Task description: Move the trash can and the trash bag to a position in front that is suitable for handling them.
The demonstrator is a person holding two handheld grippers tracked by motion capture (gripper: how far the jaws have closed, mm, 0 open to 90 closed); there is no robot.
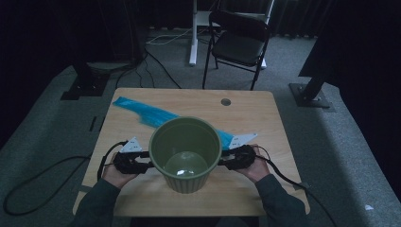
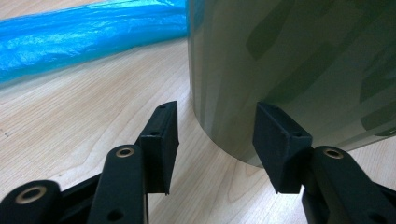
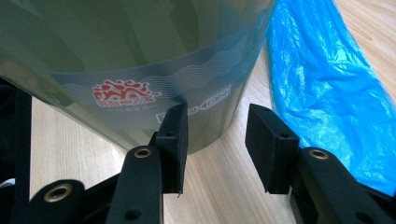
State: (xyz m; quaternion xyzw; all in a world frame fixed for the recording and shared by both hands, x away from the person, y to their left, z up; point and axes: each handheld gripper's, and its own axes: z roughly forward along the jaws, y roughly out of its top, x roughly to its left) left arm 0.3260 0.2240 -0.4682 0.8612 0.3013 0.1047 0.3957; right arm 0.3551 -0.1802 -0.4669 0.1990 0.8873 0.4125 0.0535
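Observation:
An empty olive-green plastic bin [image 1: 184, 182] stands upright at the middle of the wooden table [image 1: 265, 118]. A flat blue plastic bag [image 1: 146, 113] lies behind it, running toward the far left. My left gripper [image 1: 146, 164] is level at the bin's left side, low down. In the left gripper view the gripper [image 2: 215, 140] is open, with the bin's curved wall [image 2: 289, 56] just beyond its tips and the blue bag [image 2: 88, 32] farther off. My right gripper [image 1: 223, 162] mirrors it on the right. That gripper [image 3: 215, 140] is open before the bin's labelled wall [image 3: 130, 42], with the blue bag [image 3: 322, 79] alongside.
A black folding chair [image 1: 239, 42] stands on the carpet beyond the table's far edge. A small round hole [image 1: 225, 101] sits near the table's far side. Cables [image 1: 38, 179] trail from both grippers off the table onto the floor.

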